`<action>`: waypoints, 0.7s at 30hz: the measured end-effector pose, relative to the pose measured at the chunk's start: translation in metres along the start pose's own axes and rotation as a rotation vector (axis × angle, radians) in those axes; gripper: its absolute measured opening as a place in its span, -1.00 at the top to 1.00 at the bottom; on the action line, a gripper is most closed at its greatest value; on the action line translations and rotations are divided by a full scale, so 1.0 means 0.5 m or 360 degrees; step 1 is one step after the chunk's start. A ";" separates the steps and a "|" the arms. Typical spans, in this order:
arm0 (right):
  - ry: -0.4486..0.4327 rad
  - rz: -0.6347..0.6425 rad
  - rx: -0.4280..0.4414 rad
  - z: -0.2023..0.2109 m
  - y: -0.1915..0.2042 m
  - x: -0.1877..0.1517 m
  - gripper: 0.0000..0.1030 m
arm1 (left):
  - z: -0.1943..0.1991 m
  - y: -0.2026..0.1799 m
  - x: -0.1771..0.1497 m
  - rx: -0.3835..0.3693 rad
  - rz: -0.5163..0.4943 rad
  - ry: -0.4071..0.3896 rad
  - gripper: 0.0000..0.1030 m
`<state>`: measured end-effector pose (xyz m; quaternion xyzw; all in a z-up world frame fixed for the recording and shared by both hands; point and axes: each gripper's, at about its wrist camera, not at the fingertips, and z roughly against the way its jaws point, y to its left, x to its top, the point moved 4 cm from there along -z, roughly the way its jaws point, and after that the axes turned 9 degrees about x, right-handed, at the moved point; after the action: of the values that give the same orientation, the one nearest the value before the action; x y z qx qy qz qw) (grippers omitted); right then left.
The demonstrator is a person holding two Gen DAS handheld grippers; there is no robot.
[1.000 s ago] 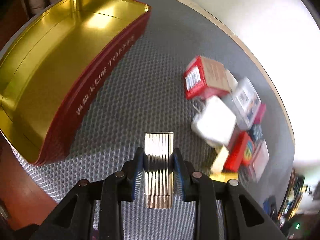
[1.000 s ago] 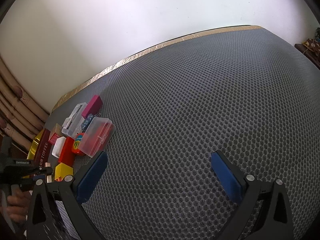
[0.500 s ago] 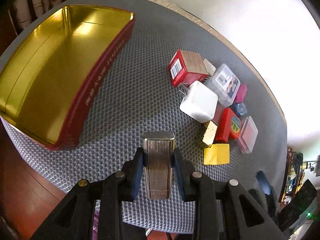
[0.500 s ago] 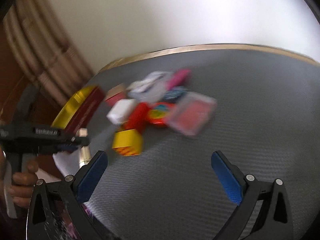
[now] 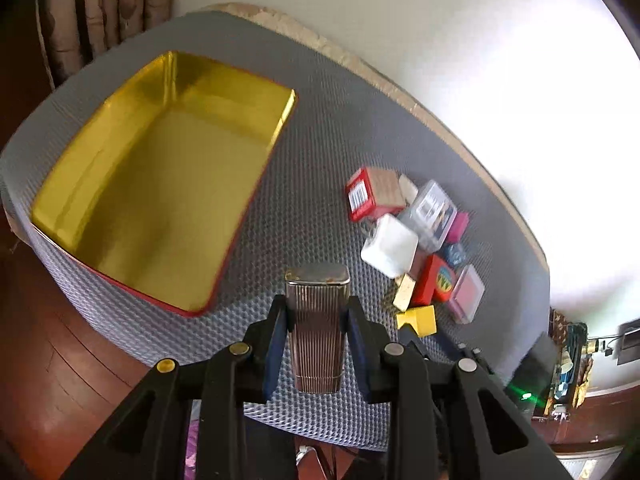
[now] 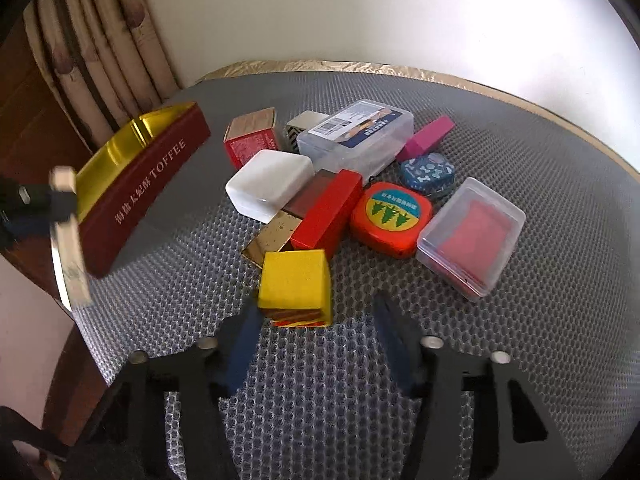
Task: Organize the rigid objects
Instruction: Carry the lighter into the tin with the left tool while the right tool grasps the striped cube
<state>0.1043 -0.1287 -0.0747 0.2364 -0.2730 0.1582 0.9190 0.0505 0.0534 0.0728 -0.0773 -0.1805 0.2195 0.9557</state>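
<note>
My left gripper (image 5: 317, 320) is shut on a ribbed silver metal case (image 5: 318, 328), held above the table's near edge, right of the open red toffee tin (image 5: 160, 184) with its gold inside. The case also shows blurred in the right wrist view (image 6: 68, 240), beside the tin (image 6: 136, 196). My right gripper (image 6: 316, 336) is open and empty, just in front of a yellow box (image 6: 296, 280) at the near edge of a pile of small boxes.
The pile holds a white block (image 6: 268, 184), a red box (image 6: 328, 212), an orange round-cornered tin (image 6: 392, 216), clear plastic cases (image 6: 472, 236) (image 6: 356, 136), a pink bar (image 6: 428, 136) and a blue tin (image 6: 428, 172). All sit on a grey mesh mat (image 6: 520, 340). Curtains hang behind.
My left gripper has risen and pulled back with the silver case, so the tin looks farther. My right gripper has swung left, moved in on the pile and narrowed its opening.
</note>
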 end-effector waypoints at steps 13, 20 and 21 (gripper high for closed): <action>-0.0017 0.0016 0.0032 0.026 -0.006 -0.012 0.46 | 0.048 0.124 0.138 0.0259 0.0108 -0.0175 0.44; -0.0029 -0.0035 0.0056 0.050 -0.006 -0.010 0.46 | -0.030 0.195 0.236 0.0417 0.0149 -0.0164 0.43; -0.0028 -0.0052 0.0066 0.050 -0.005 -0.009 0.46 | -0.045 0.204 0.251 0.0428 0.0154 -0.0161 0.43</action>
<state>0.0911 -0.1447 -0.0596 0.2611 -0.2740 0.1468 0.9139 0.1242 0.1991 0.0681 0.0541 -0.1936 0.2911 0.9353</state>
